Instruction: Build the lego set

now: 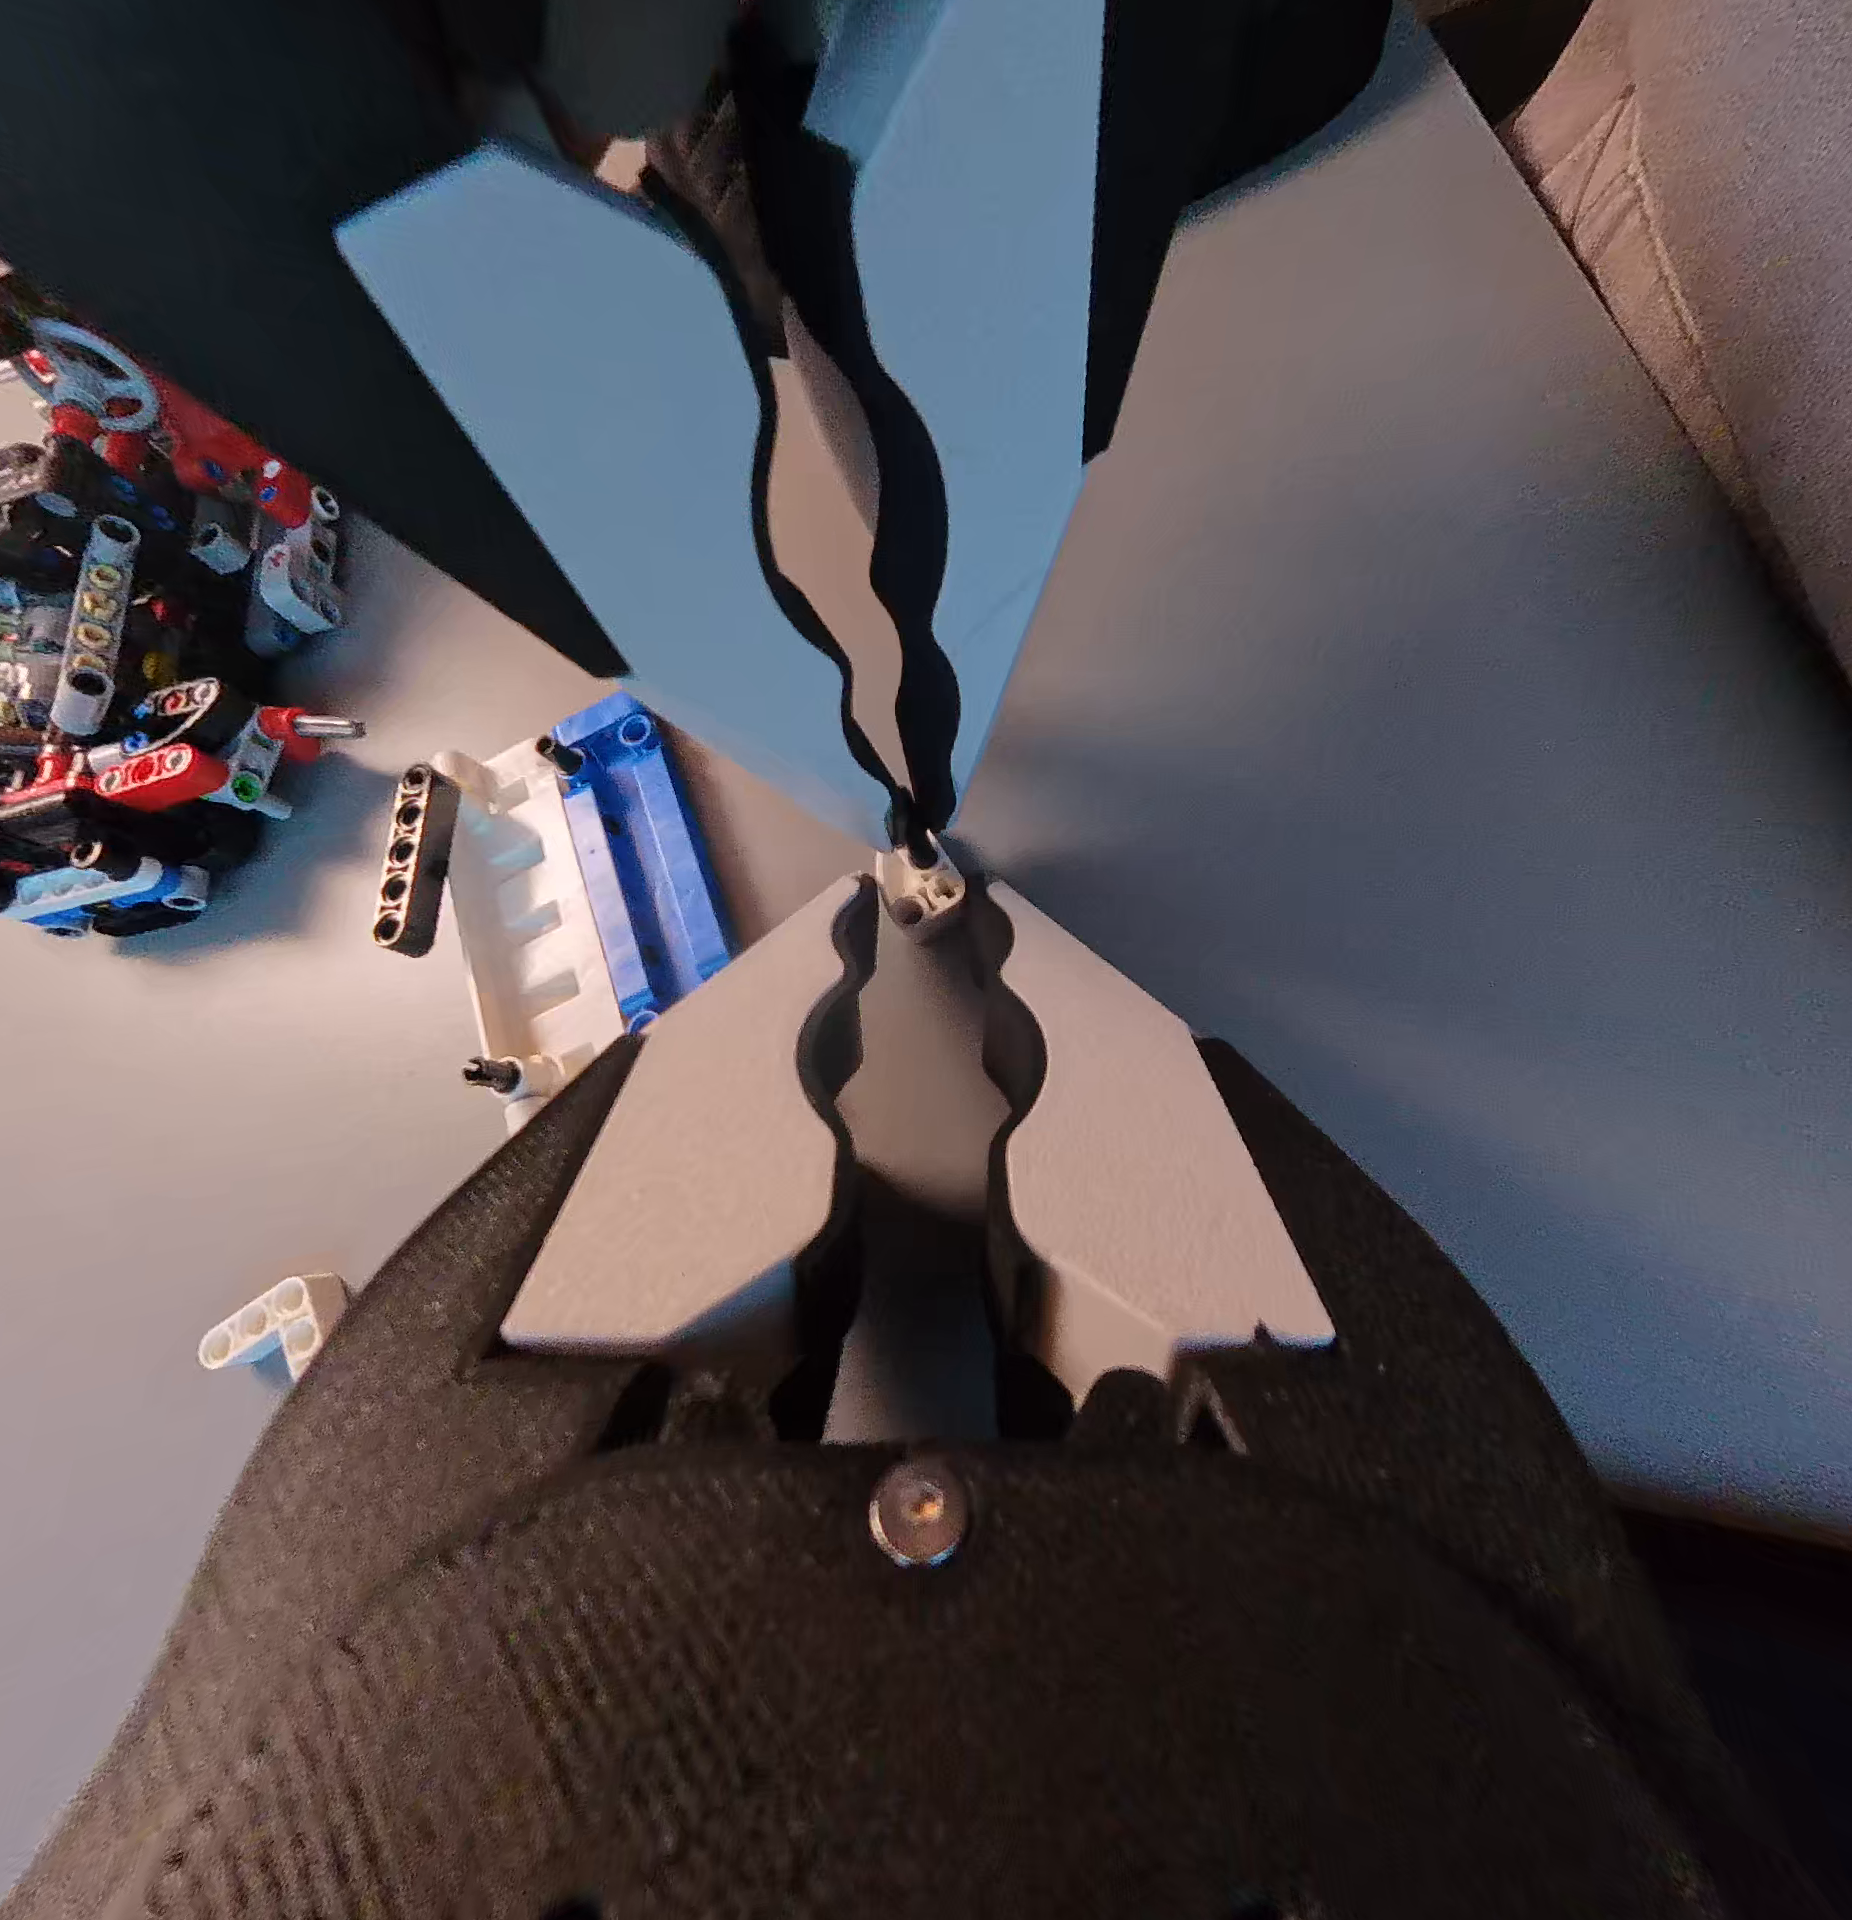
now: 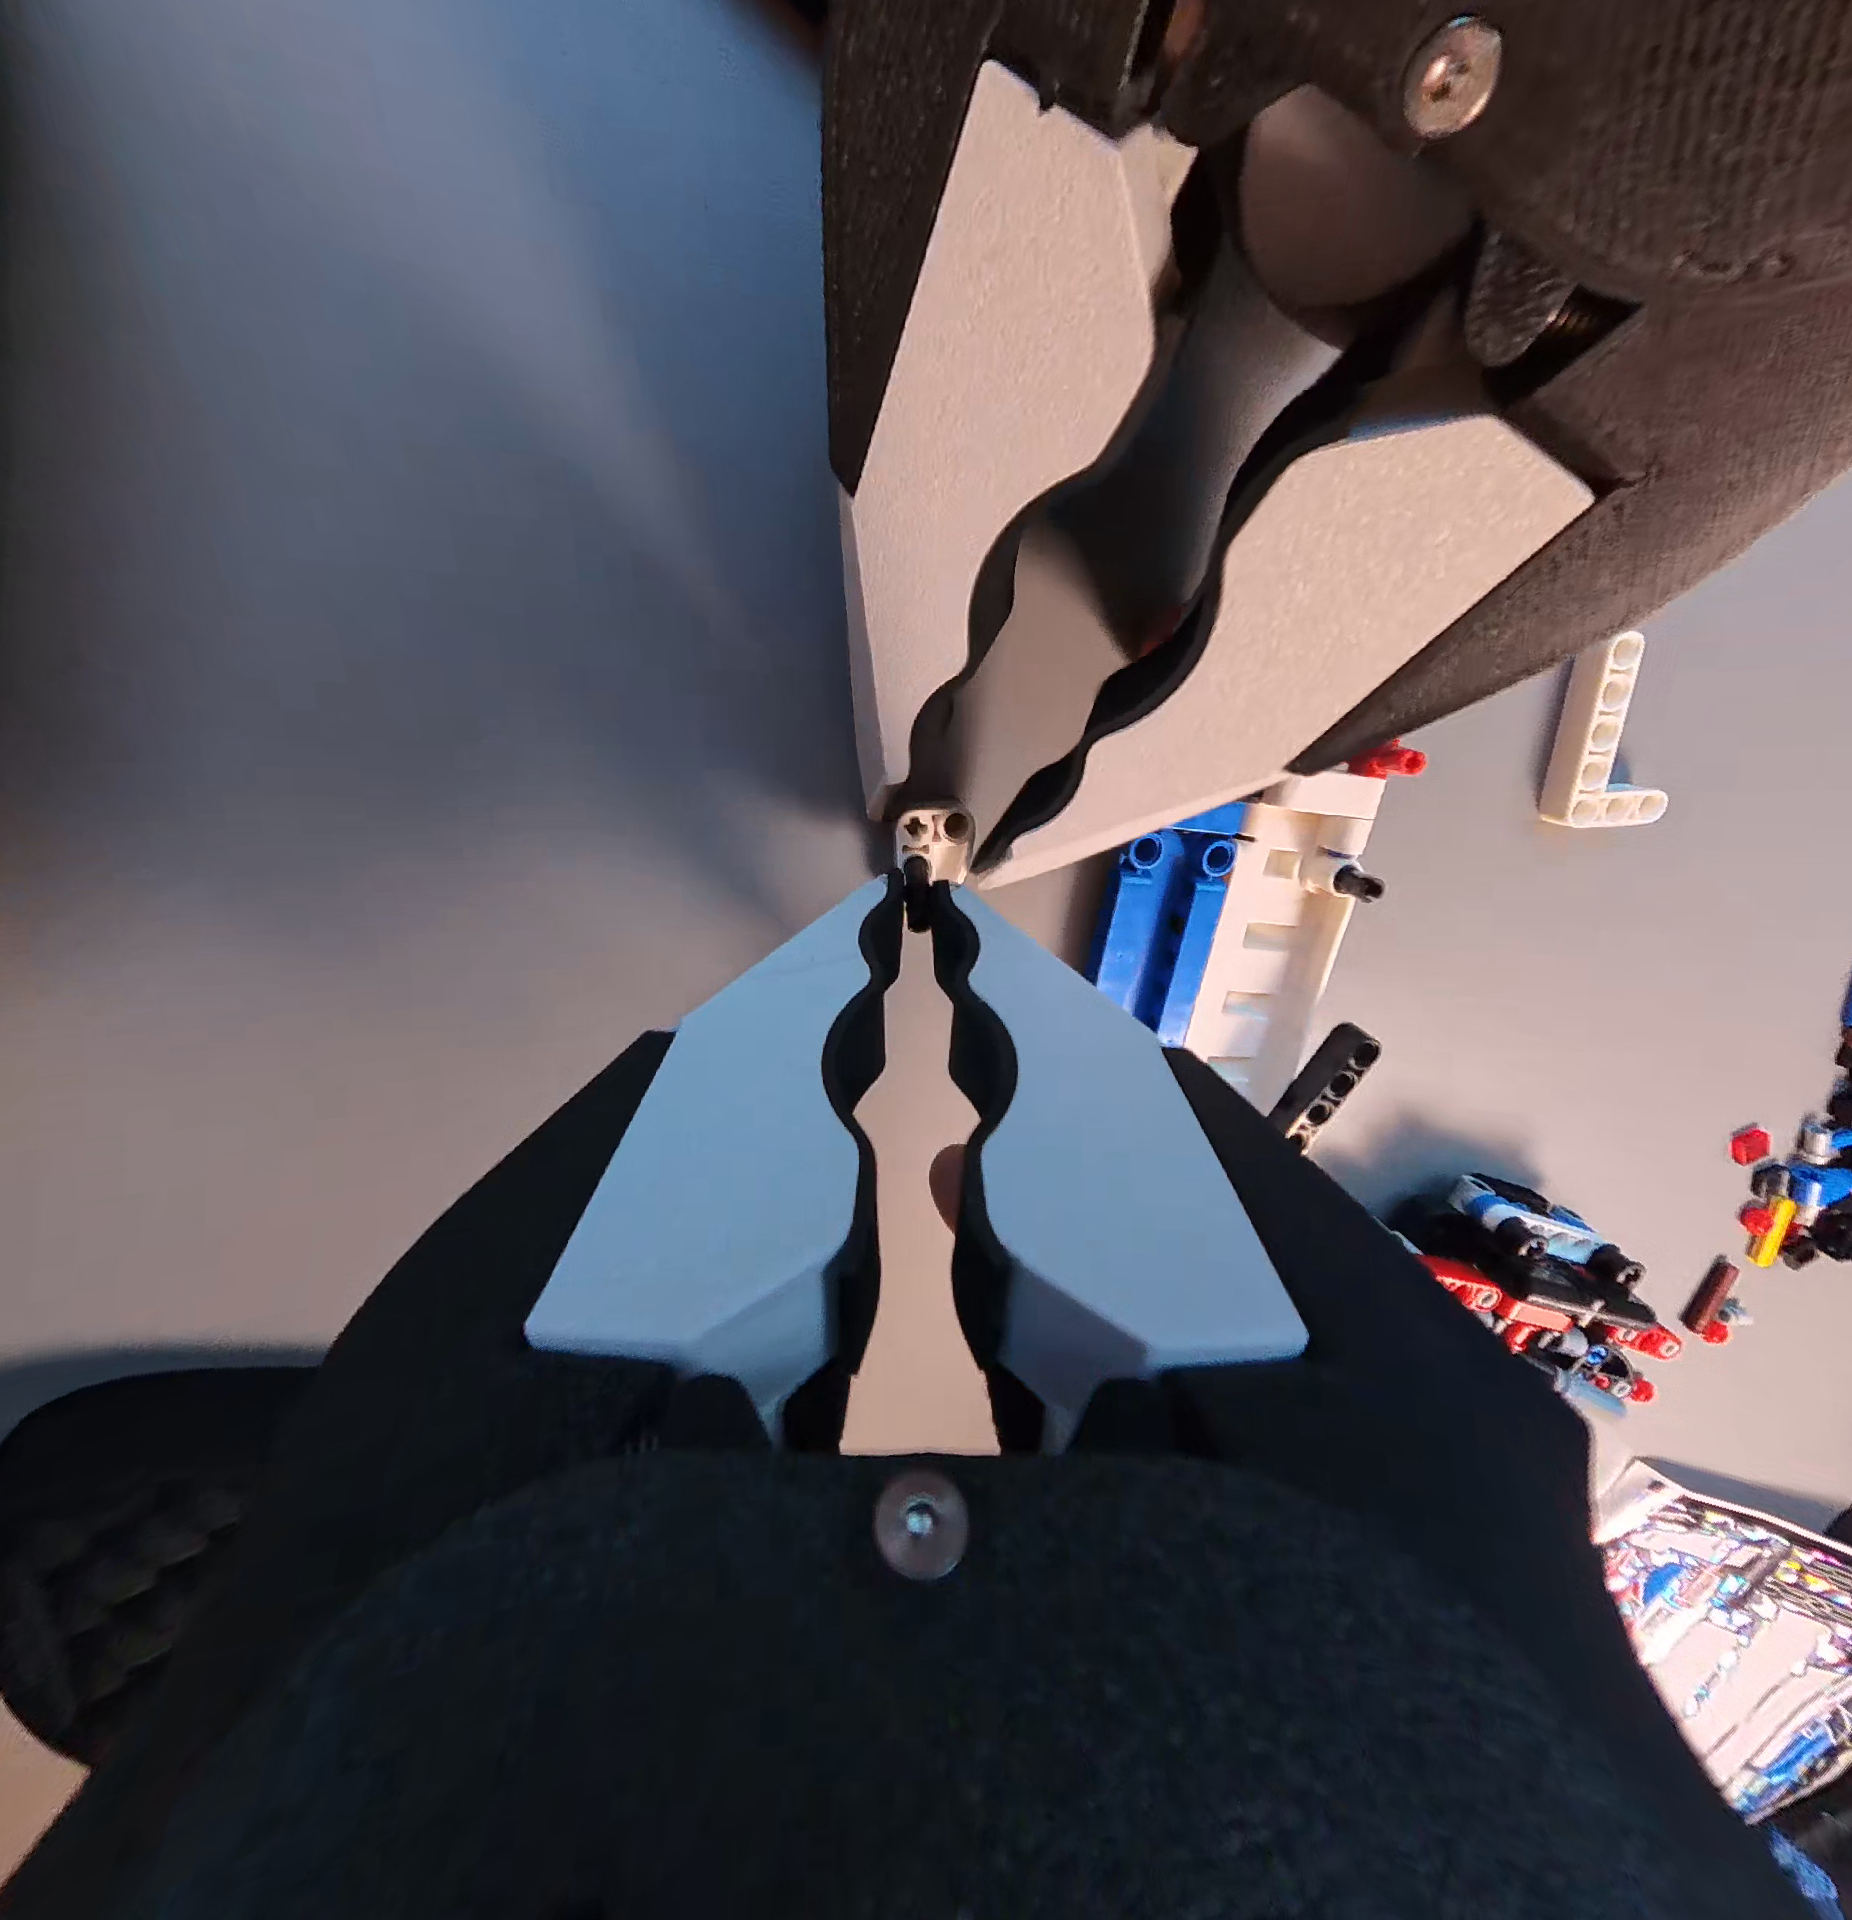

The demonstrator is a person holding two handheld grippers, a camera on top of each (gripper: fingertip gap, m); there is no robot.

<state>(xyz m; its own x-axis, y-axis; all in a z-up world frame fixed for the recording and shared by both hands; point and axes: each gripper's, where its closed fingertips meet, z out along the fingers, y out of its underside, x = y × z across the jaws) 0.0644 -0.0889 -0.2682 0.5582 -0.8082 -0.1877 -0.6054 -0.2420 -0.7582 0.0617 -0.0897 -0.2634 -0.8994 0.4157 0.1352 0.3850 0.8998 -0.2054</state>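
The left gripper is pinching a tiny light grey connector right at its fingertips, jaws narrowed down onto it, and the right gripper comes in from the opposite side with its jaws almost together on a small black pin that is nosed up against the connector's end, so the two tips basically meet mid-air above the table. Honestly the risky bit looks like the alignment: both parts are held by only a sliver of fingertip, so if the pin goes in slightly crooked, the push could twist the connector out of the left grip or pop the pin sideways, and either one would drop and bounce. Squeezing harder might just squirt them out, since the pieces are small and smooth. How deep the pin already sits is hard to tell. Just beyond the tips, a blue and white panel assembly lies flat with a black beam beside it, a white L-shaped beam sits nearer, and a pile of loose red, black and blue parts is farther off. The table itself is plain pale grey and smooth, so a dropped pin could roll. A printed booklet lies at the edge in the right wrist view, and something brownish and upholstered runs along the table's far side.
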